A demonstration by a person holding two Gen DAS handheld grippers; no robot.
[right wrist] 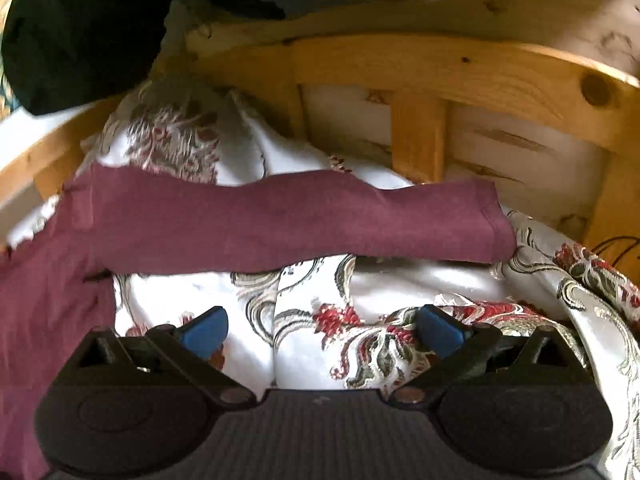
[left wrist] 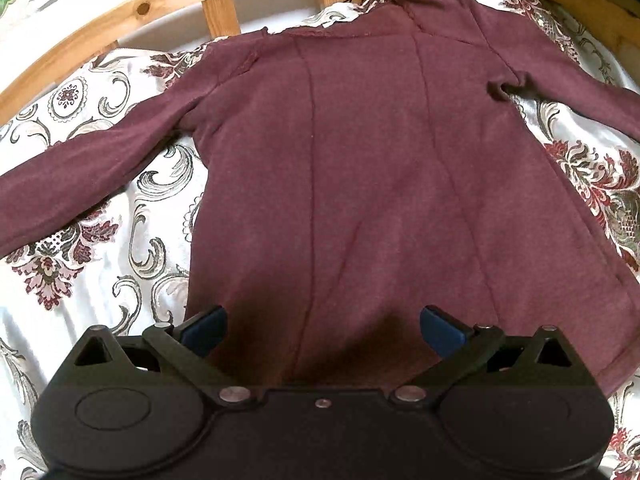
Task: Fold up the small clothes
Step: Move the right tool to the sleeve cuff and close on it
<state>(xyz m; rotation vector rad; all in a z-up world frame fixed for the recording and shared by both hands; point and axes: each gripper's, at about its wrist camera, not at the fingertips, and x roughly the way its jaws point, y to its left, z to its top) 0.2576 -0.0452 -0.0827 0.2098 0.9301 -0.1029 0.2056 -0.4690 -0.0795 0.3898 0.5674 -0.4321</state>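
Note:
A small maroon long-sleeved top (left wrist: 360, 168) lies spread flat on a patterned white bedspread (left wrist: 120, 264), neckline away from me, both sleeves stretched outward. My left gripper (left wrist: 323, 330) hovers open over the hem near its middle, its blue pads (left wrist: 206, 332) wide apart with nothing between them. In the right wrist view the top's right sleeve (right wrist: 300, 224) runs across the frame, its cuff (right wrist: 492, 224) at the right, and part of the body (right wrist: 44, 300) shows at the left. My right gripper (right wrist: 322, 330) is open above the bedspread (right wrist: 312, 344), short of the sleeve.
A wooden bed frame with slats (left wrist: 216, 12) curves round the far side, and it stands close behind the sleeve (right wrist: 416, 136) in the right wrist view. A dark bundle (right wrist: 76, 36) sits on the rail at upper left. The bedspread is creased near the right gripper.

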